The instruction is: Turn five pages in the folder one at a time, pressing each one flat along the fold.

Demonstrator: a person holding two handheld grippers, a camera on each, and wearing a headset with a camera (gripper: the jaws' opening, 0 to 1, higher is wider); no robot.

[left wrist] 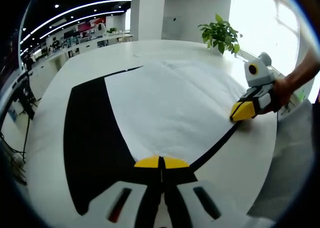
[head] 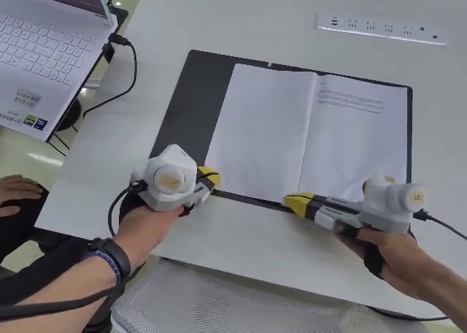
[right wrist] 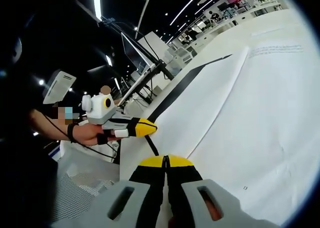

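Note:
A black folder lies open on the white table, with a blank white page on the left and a page with a few printed lines on the right. My left gripper is shut, its yellow tips at the near left corner of the blank page. My right gripper is shut too, its tips at the folder's near edge just below the fold. Each gripper view shows the other gripper across the pages. Nothing shows between either pair of jaws.
An open white laptop sits at the far left, and its black cable runs along the table edge. A power strip lies beyond the folder. A mesh chair seat is below the table's near edge.

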